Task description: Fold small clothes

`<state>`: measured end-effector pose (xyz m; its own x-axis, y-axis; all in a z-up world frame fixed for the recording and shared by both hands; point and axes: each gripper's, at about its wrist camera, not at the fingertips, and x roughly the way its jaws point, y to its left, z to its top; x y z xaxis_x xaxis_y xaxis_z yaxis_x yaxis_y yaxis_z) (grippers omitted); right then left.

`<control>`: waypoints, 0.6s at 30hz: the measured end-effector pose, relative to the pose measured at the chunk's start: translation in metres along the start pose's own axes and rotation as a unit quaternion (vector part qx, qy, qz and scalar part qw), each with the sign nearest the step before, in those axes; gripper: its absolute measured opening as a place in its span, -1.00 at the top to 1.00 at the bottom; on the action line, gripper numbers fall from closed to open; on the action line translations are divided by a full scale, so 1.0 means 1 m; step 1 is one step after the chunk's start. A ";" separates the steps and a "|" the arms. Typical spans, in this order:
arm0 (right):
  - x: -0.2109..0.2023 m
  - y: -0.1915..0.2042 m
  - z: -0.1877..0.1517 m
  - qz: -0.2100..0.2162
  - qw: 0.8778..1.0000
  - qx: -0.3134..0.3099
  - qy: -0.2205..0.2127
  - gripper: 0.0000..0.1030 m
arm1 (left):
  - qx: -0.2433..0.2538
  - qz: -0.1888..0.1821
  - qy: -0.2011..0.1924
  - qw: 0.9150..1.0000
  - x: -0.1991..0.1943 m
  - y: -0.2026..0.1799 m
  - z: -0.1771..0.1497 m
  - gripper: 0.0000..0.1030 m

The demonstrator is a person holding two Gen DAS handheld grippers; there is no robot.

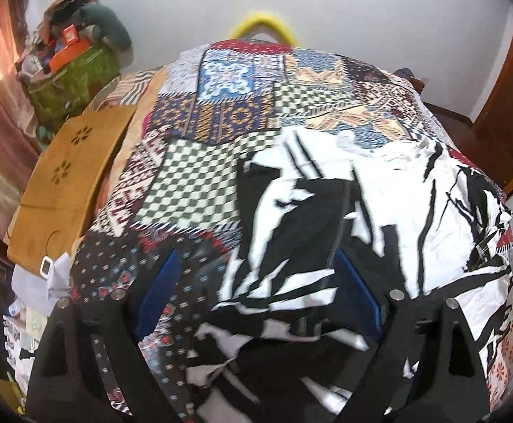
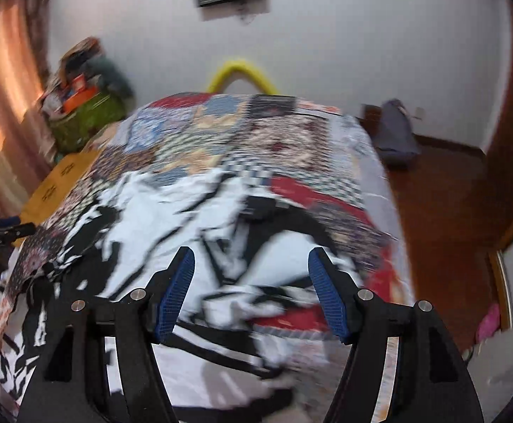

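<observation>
A black-and-white patterned garment (image 1: pixel 380 204) lies spread and crumpled on a bed with a patchwork cover (image 1: pixel 221 120). In the left wrist view my left gripper (image 1: pixel 256 264) is open, its blue pads wide apart just above the garment's near left part. In the right wrist view the same garment (image 2: pixel 193 204) lies under my right gripper (image 2: pixel 251 259), which is open and empty with blue pads (image 2: pixel 180 292) spread over the cloth. The right view is blurred by motion. The left gripper's black body (image 2: pixel 2 236) shows at the far left of the right view.
A wooden lap board (image 1: pixel 69 183) lies at the bed's left side. A green bag piled with things (image 1: pixel 69 81) stands by the curtain. A yellow hoop (image 1: pixel 263 24) rises behind the bed. A grey bag (image 2: pixel 396 134) sits on the wooden floor at the right.
</observation>
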<state>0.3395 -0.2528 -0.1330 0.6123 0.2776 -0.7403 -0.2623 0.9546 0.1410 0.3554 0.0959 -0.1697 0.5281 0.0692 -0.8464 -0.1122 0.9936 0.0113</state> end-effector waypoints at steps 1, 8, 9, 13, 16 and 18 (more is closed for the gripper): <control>-0.002 -0.007 -0.002 -0.005 1.000 0.009 0.000 -0.23 | 0.002 -0.004 0.001 1.000 0.004 -0.008 0.002 -0.72; 0.013 -0.065 -0.021 -0.004 0.996 0.086 0.029 -0.23 | 0.007 -0.032 0.033 0.999 0.043 -0.048 -0.005 -0.72; 0.019 -0.070 -0.024 0.000 0.995 0.095 0.035 -0.23 | 0.010 -0.037 0.041 0.998 0.050 -0.055 -0.007 -0.72; 0.038 -0.083 -0.030 0.020 0.991 0.118 0.052 -0.23 | 0.034 -0.035 0.058 0.997 0.069 -0.075 -0.015 -0.72; 0.055 -0.084 -0.027 0.035 0.990 0.126 0.057 0.05 | 0.057 -0.026 0.057 0.996 0.073 -0.084 -0.020 -0.72; 0.063 -0.088 -0.026 0.045 0.988 0.137 0.059 0.39 | 0.071 -0.020 0.053 0.996 0.073 -0.088 -0.023 -0.72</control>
<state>0.3820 -0.3219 -0.2086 0.4996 0.3645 -0.7858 -0.0902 0.9241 0.3712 0.3844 0.0113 -0.2446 0.4372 0.0262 -0.8990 0.0315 0.9985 0.0444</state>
